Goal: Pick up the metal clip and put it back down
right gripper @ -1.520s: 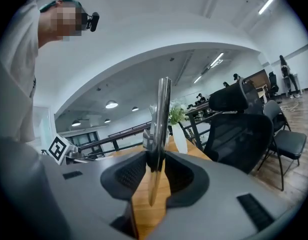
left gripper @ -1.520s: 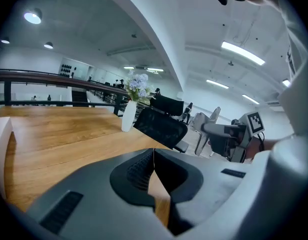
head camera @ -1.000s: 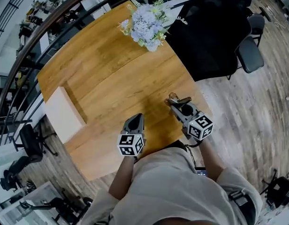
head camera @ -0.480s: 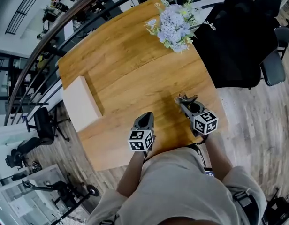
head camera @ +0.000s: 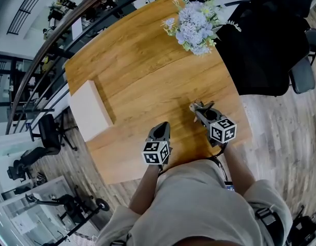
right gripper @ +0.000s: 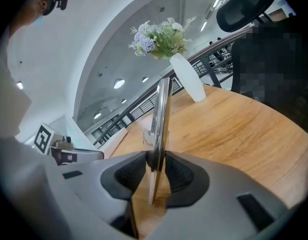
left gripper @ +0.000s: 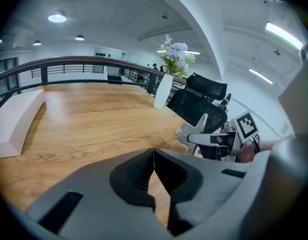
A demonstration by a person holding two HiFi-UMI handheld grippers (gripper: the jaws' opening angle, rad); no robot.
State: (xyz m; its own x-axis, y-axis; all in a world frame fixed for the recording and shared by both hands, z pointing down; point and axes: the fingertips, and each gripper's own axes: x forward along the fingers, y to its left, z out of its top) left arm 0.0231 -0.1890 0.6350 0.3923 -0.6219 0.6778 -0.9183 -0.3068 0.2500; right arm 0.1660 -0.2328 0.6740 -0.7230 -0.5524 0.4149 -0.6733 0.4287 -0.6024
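Pick-up appears complete: the right tool (right gripper: 155, 166) clamps the metal clip (right gripper: 161, 119) by the near right edge of the tabletop (head camera: 137, 76), the left tool (left gripper: 154, 171) is closed and empty, and releasing the clip onto the tabletop is not yet done.

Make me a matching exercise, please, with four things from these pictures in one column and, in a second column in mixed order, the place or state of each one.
Column 1
1. metal clip
2. left gripper
3. white box
4. flowers

Column 2
A. in a white vase at the far edge of the table
B. jaws together, nothing between them
C. on the table, at its left edge in the head view
D. clamped between the jaws of the right gripper

Pairs: 1-D, 2-B, 3-C, 4-A
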